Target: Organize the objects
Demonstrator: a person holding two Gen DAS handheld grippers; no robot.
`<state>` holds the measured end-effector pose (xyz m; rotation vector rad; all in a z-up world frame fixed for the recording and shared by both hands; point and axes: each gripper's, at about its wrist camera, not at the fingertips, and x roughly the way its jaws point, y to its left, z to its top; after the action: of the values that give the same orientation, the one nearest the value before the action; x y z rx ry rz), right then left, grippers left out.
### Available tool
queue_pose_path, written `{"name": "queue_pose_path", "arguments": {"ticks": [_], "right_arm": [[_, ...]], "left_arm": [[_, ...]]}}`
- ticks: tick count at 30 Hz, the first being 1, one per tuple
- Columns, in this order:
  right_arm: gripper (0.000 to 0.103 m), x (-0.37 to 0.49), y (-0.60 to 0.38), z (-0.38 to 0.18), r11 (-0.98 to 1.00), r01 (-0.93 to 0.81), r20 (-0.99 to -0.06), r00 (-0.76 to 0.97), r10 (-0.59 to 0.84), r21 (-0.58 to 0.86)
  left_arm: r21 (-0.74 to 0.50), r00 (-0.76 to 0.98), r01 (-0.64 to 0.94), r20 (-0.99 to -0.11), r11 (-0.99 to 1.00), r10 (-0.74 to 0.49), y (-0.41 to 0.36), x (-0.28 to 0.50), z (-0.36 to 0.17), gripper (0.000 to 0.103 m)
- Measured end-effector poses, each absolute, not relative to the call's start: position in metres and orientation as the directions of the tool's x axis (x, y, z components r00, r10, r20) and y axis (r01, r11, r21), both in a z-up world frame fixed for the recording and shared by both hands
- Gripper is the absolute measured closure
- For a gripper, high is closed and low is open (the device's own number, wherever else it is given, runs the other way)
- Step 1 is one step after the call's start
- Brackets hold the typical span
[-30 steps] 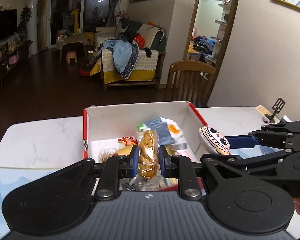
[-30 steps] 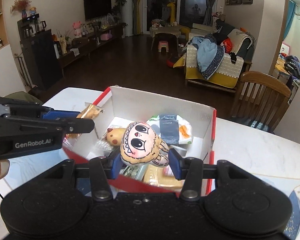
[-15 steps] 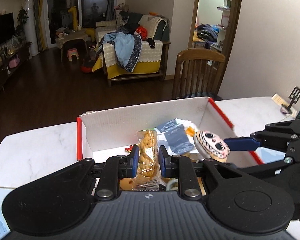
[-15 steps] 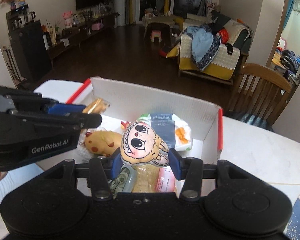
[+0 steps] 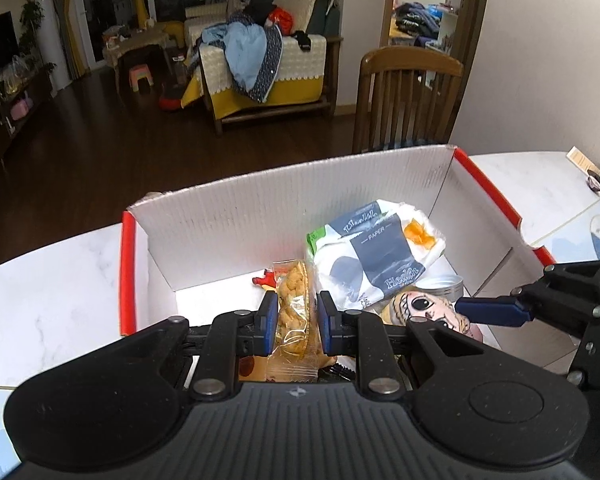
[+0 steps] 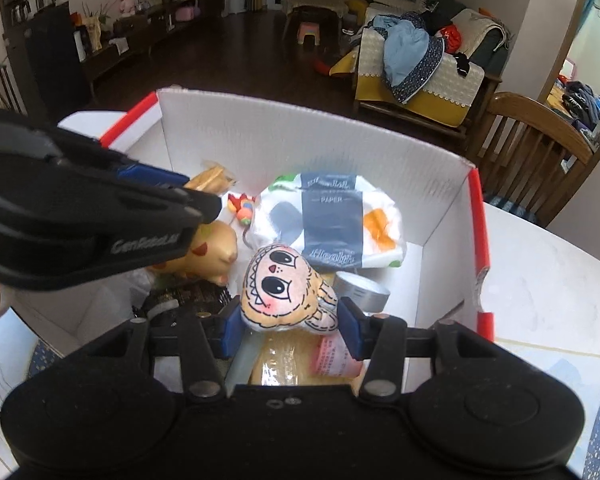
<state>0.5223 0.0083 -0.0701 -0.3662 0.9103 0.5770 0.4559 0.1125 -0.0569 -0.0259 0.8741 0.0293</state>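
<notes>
Plush doll (image 6: 286, 286) sits pinched in right claw (image 6: 290, 330) over box (image 6: 300, 136).

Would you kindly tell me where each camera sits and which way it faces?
Left wrist: on the left gripper, looking down into the box; its jaws pinch a snack packet; the right gripper intrudes.
Right wrist: on the right gripper, aimed into the same box; its jaws hold a plush face.
Shared: box, tissue pack, plush, chair.

Right tool (image 6: 292, 330) grips plush doll (image 6: 286, 286) over box (image 6: 308, 148).
</notes>
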Motion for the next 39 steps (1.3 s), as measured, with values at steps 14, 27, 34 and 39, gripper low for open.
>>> {"name": "queue_pose_path", "arguments": {"ticks": [14,27,34,39], "right_arm": [[0.046,0.522,0.009,-0.077,0.796,-0.604,-0.826,0.467,0.316,-0.037],[0.041,0.507,-0.014,-0.046,0.803,-0.596,-0.784,0.494,0.375,0.009],[0.040,0.496,-0.033,-0.019,0.806,-0.590,-0.743,0.521,0.419,0.041],[0.040,0.485,-0.045,-0.002,0.803,-0.594,-0.706,0.545,0.452,0.056]], "left_arm": [[-0.031,0.606,-0.023,-0.795,0.999,-0.010,0.116,0.459,-0.069,0.083],[-0.078,0.639,-0.045,-0.769,0.996,-0.031,0.121,0.434,-0.053,0.081],[-0.098,0.685,-0.048,-0.728,0.994,-0.039,0.121,0.407,-0.031,0.081],[-0.092,0.718,-0.038,-0.695,0.995,-0.036,0.115,0.385,-0.013,0.081]]}}
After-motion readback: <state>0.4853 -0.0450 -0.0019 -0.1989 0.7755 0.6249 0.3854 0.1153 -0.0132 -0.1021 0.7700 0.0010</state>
